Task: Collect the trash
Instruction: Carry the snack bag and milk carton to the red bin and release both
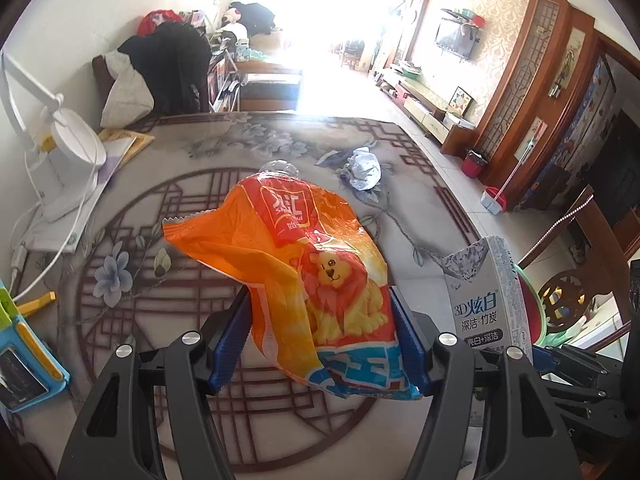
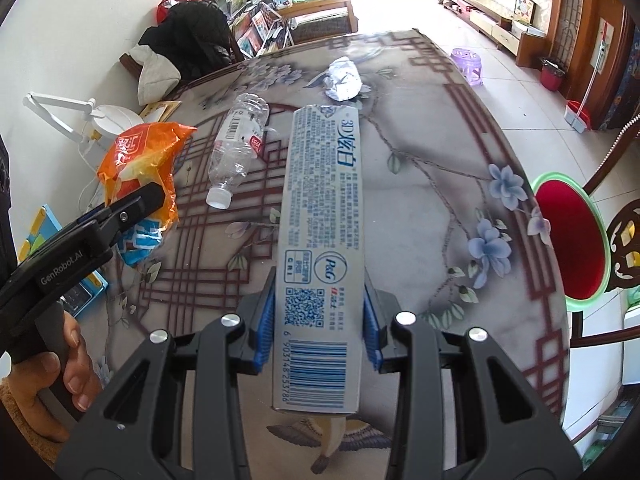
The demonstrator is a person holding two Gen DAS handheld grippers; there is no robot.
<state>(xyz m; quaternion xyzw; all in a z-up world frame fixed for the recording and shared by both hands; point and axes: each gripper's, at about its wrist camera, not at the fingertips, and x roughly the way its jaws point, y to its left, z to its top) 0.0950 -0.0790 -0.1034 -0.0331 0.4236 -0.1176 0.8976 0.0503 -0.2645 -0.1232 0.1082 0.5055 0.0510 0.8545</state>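
Trash half collected: orange snack bag [image 1: 312, 276] pinched in left gripper [image 1: 324, 340], toothpaste box [image 2: 320, 248] clamped lengthwise in right gripper [image 2: 318, 332], both lifted clear above table [image 2: 440, 200], probably for binning. Left beyond box on table: empty bottle [image 2: 238, 148], crumpled paper [image 2: 344, 78].

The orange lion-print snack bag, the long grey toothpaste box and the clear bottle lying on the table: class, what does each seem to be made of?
Orange lion-print snack bag: thin glossy plastic film, likely; it crinkles and glares.
Long grey toothpaste box: printed cardboard, apparently; flat faces, sharp folded edges.
Clear bottle: transparent plastic, probably; ribbed see-through wall, white cap.
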